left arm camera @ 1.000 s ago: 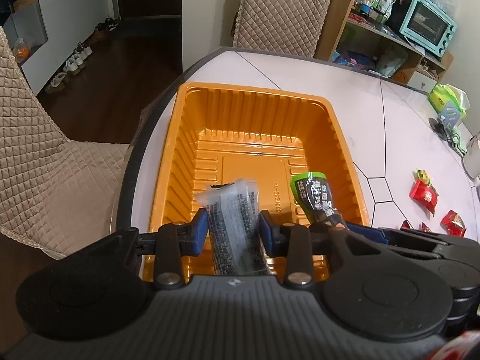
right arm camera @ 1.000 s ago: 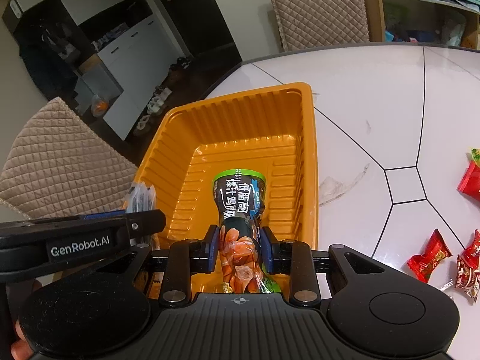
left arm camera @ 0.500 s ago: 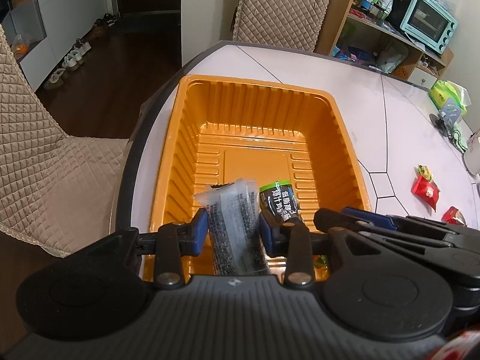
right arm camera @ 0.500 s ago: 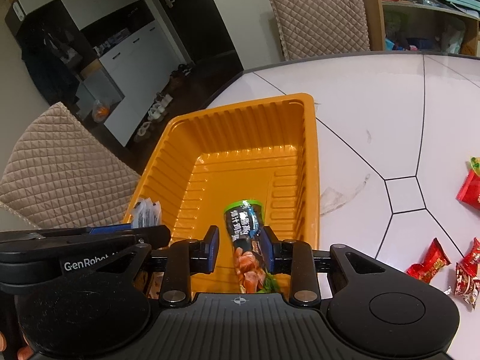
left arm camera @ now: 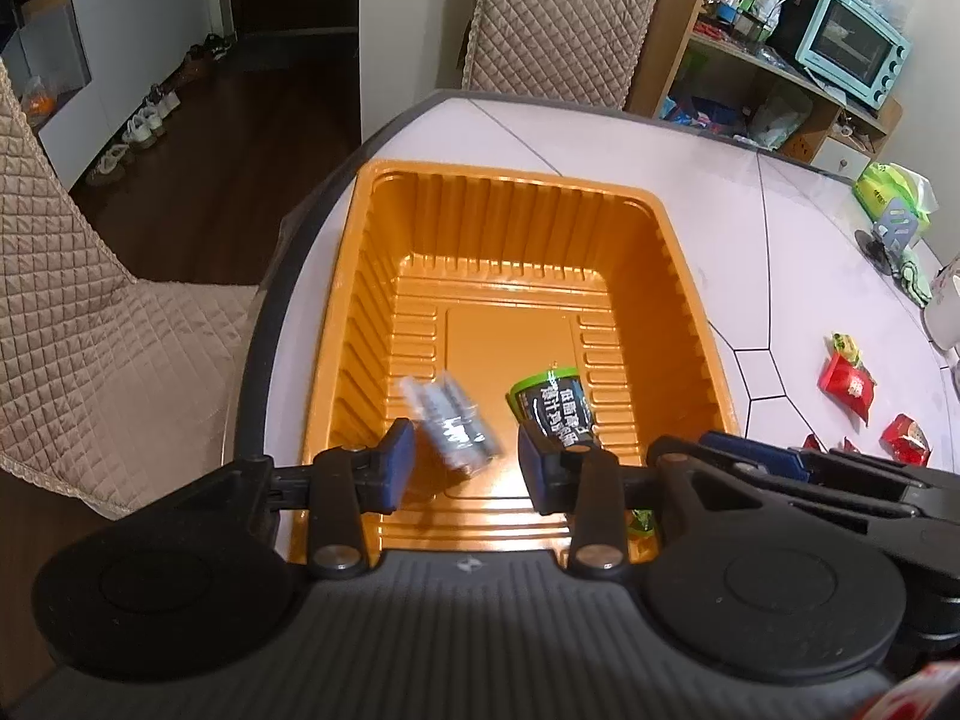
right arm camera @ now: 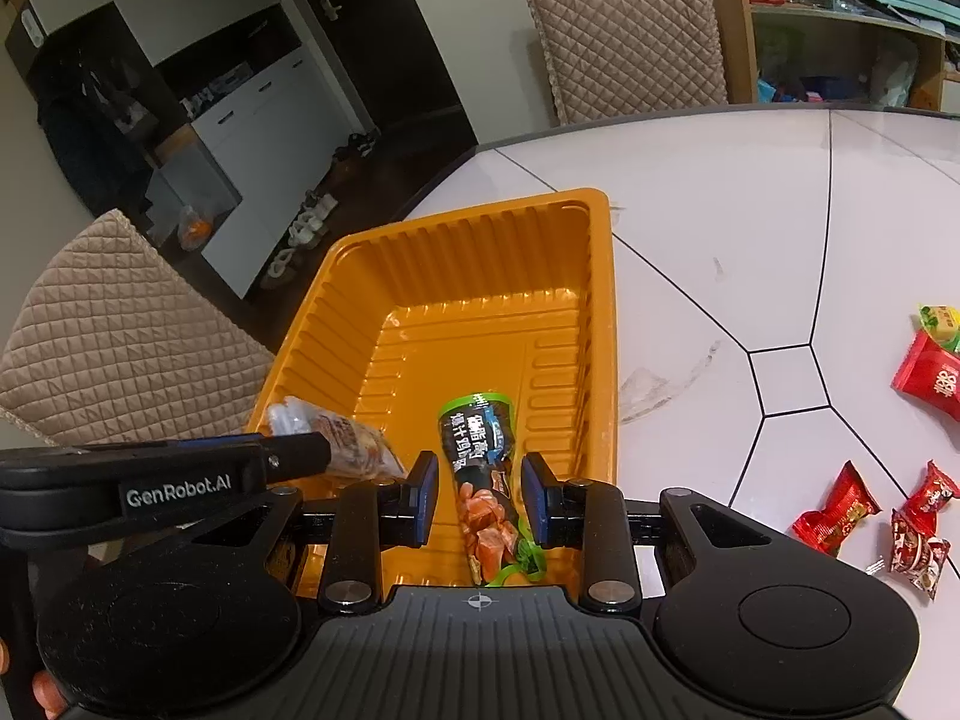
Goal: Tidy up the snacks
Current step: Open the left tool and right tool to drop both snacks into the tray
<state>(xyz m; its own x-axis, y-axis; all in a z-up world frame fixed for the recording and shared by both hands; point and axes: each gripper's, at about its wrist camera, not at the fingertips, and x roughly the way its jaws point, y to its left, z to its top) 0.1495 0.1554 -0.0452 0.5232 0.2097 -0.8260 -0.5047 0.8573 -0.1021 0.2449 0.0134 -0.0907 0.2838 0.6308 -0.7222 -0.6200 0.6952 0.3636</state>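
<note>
An orange plastic tray [left arm camera: 696, 300] sits near the table's left edge; it also shows in the right wrist view [right arm camera: 603, 312]. My left gripper [left arm camera: 465, 465] is open over its near end, and a clear snack packet [left arm camera: 450, 423], blurred, is free between the fingers. My right gripper [right arm camera: 477, 495] is open too. A dark green-topped snack pack [right arm camera: 483, 480] lies loose on the tray floor between its fingers; it also shows in the left wrist view [left arm camera: 555, 408]. The clear packet [right arm camera: 336, 435] shows past the left gripper's arm.
Several red wrapped snacks [right arm camera: 840, 510] and a red packet [right arm camera: 930, 372] lie on the white table to the right, also in the left wrist view [left arm camera: 849, 381]. Quilted chairs [left arm camera: 90, 312] stand at the left and the far side [right arm camera: 624, 30]. A shelf with a teal oven [left arm camera: 852, 54] is behind.
Both grippers have opened and let go of their packs. The clear packet drops from the left gripper, and the green-topped pack now lies on the tray floor. Both grippers have pulled back slightly.
</note>
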